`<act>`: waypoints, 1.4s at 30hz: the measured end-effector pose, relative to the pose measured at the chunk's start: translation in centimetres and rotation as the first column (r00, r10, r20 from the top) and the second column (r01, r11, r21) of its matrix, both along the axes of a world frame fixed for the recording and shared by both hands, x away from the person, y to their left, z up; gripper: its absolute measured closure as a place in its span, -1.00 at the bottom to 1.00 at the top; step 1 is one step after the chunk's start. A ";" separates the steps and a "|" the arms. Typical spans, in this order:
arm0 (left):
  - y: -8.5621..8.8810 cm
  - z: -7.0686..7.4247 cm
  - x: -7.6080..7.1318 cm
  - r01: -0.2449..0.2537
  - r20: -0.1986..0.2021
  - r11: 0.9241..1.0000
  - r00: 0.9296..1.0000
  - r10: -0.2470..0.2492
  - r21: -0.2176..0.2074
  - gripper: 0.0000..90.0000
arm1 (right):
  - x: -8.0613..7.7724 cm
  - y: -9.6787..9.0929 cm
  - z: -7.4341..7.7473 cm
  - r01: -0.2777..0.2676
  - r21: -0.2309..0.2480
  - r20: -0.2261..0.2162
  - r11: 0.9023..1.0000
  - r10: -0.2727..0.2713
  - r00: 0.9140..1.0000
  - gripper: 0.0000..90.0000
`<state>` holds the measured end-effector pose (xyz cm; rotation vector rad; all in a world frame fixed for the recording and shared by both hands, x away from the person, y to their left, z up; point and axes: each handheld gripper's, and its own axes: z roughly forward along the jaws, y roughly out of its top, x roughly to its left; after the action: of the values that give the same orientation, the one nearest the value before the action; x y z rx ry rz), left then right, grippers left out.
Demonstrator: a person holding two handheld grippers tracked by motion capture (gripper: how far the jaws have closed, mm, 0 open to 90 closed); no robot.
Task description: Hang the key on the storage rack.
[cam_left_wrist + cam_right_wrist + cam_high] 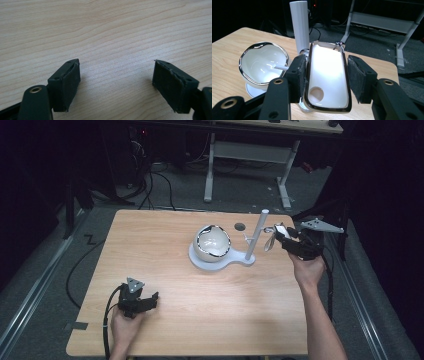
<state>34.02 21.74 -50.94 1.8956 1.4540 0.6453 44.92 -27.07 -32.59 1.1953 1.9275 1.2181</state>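
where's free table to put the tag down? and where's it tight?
Free: the table left of the bowl, and the wide front strip between the left gripper and the person's right forearm. Tight: around the post, where the right gripper holds the tag beside the stand base.

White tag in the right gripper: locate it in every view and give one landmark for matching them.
High view: white tag far right, in the right gripper, beside the white post.
Left gripper view: bare wooden table between open jaws.
Right gripper view: centre, between the jaws.
Shared landmark: the white post.
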 end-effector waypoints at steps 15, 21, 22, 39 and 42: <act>0.0 0.0 0.0 0.000 0.000 1.000 1.000 0.000 0.000 -0.50 | 0.2 0.5 -1.5 0.003 -0.035 -0.025 0.999 -0.004 1.000 0.13; 0.0 0.0 0.0 0.000 0.000 1.000 1.000 0.000 0.000 -0.50 | 0.3 1.2 -2.0 -0.002 -0.061 -0.031 0.998 0.001 1.000 0.13; 0.0 0.0 0.0 0.000 0.000 1.000 1.000 0.000 0.000 -0.50 | 0.3 1.4 -2.0 -0.005 -0.065 -0.032 0.998 0.003 0.999 0.13; 0.0 0.0 0.0 0.000 0.000 1.000 1.000 0.000 0.000 -0.50 | 0.8 2.9 -3.0 -0.008 -0.086 -0.043 0.996 0.005 0.999 0.13; 0.0 0.0 0.0 0.000 0.000 1.000 1.000 0.000 0.000 -0.50 | 0.9 3.1 -3.1 -0.014 -0.096 -0.046 0.995 0.009 0.999 0.13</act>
<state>34.02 21.73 -50.94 1.8957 1.4541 0.6454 45.83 -23.97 -35.73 1.1734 2.0052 1.0997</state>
